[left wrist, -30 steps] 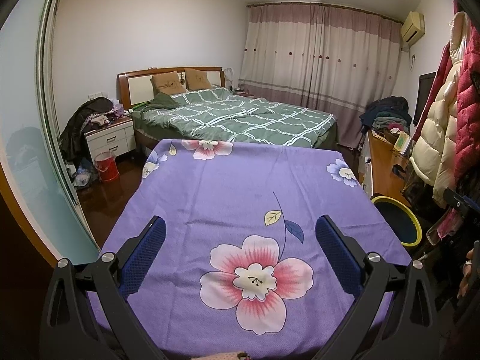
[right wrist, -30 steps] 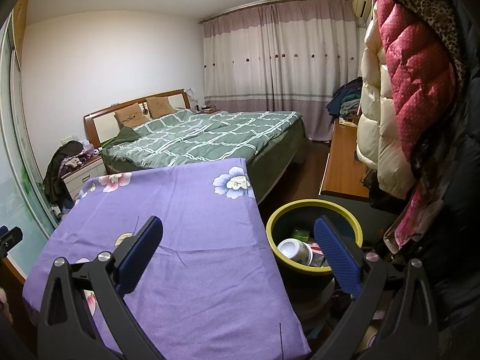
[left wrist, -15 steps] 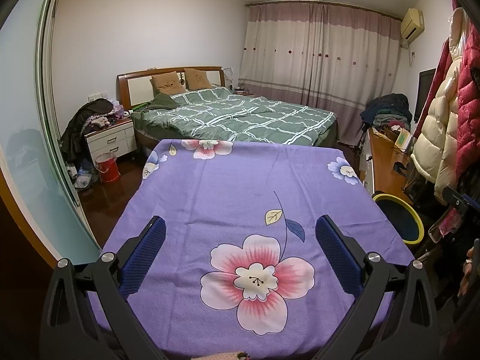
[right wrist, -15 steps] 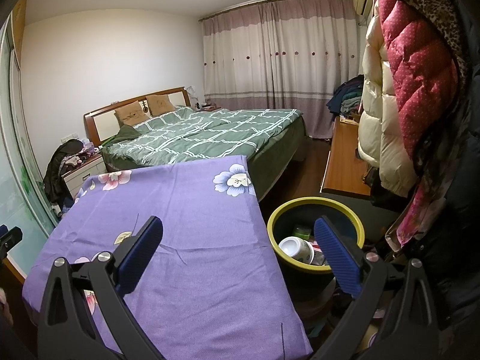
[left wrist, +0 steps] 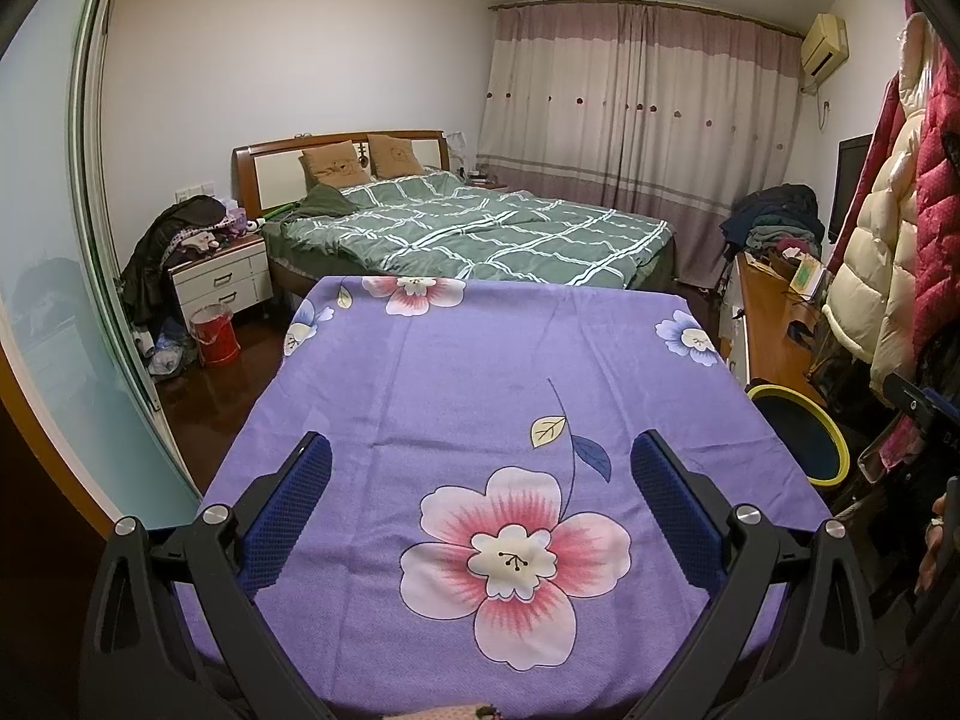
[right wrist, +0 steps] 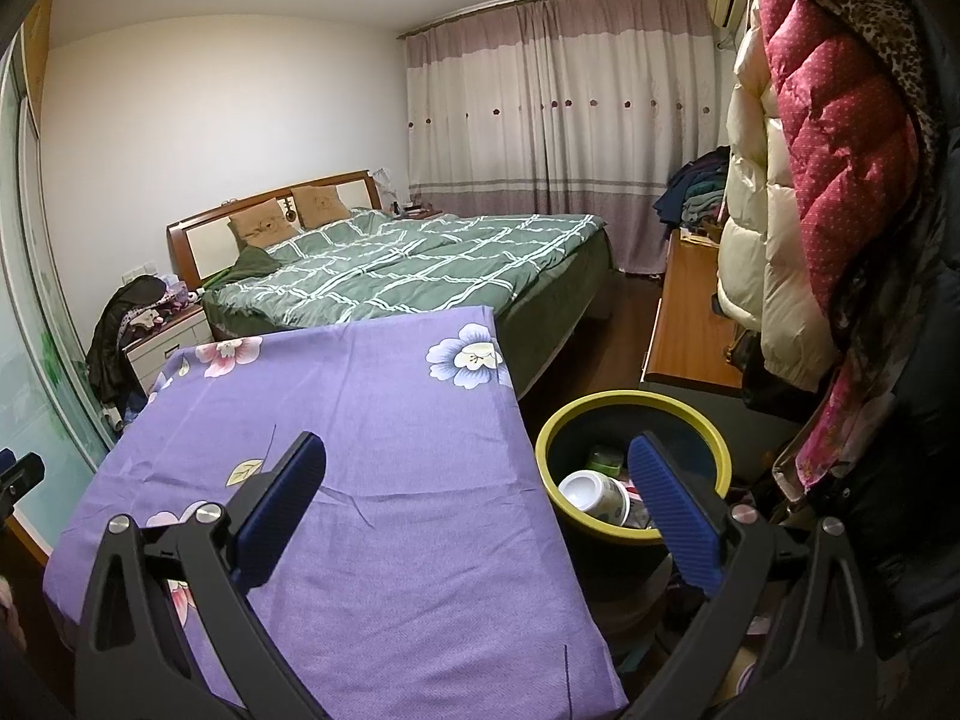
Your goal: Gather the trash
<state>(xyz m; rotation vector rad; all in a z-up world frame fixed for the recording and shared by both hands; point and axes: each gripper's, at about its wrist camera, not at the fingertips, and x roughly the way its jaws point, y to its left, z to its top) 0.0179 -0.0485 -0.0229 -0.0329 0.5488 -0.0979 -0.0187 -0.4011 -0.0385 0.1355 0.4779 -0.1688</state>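
One table covered by a purple flowered cloth [left wrist: 456,396] is seen, and one yellow-rimmed bin [right wrist: 630,414] stands just beside it. Inside the bin one white cup [right wrist: 594,495] and one green item [right wrist: 603,459] can be counted; the rest is hidden. Two grippers are shown, the left gripper [left wrist: 480,480] and the right gripper [right wrist: 477,480], each with two blue pads. One bed [left wrist: 480,228] with two brown pillows [left wrist: 360,159], one nightstand [left wrist: 219,276] and one red bucket [left wrist: 213,333] are counted.

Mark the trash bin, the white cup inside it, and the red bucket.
trash bin [right wrist: 606,408]: right wrist view, far yellow rim.
white cup [right wrist: 591,492]: right wrist view, its base.
red bucket [left wrist: 215,342]: left wrist view, front wall.
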